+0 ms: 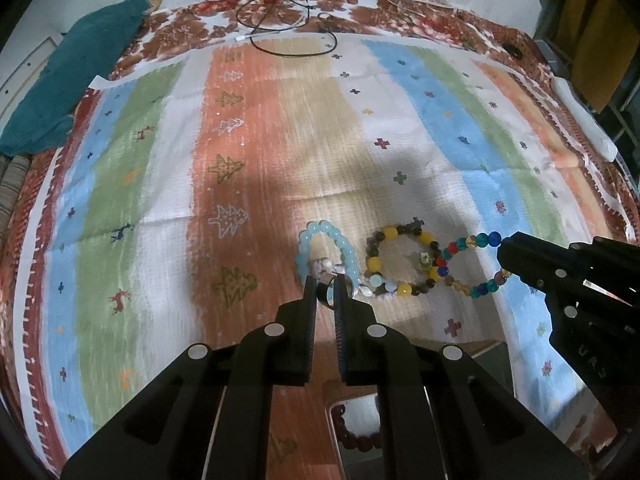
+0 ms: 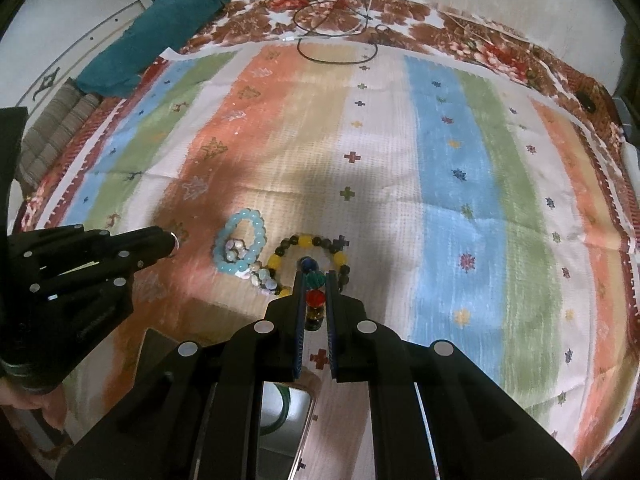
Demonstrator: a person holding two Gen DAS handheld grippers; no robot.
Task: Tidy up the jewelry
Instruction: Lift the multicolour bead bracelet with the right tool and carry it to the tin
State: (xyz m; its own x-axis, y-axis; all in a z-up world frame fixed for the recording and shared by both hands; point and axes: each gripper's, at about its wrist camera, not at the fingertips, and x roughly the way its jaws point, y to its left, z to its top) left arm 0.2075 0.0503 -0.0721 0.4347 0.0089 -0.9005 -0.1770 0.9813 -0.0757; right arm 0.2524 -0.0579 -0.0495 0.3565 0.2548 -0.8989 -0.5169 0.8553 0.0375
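My left gripper (image 1: 325, 280) is shut on a silver ring (image 1: 327, 294) and holds it above the cloth; it shows in the right wrist view (image 2: 173, 244) too. My right gripper (image 2: 314, 274) is shut on a multicoloured bead bracelet (image 2: 314, 294), which hangs from its tip in the left wrist view (image 1: 470, 268). A light blue bead bracelet (image 1: 328, 246) (image 2: 242, 246) lies on the cloth beside a yellow and dark bead bracelet (image 1: 400, 258) (image 2: 308, 242). A short pale bead strand (image 2: 262, 276) lies between them.
A striped cloth (image 1: 256, 140) covers the table. A teal cloth bundle (image 1: 76, 76) lies far left, black cables (image 1: 288, 36) at the far edge, a white roll (image 1: 584, 120) far right. A box with dark red beads (image 1: 356, 436) sits under my left gripper.
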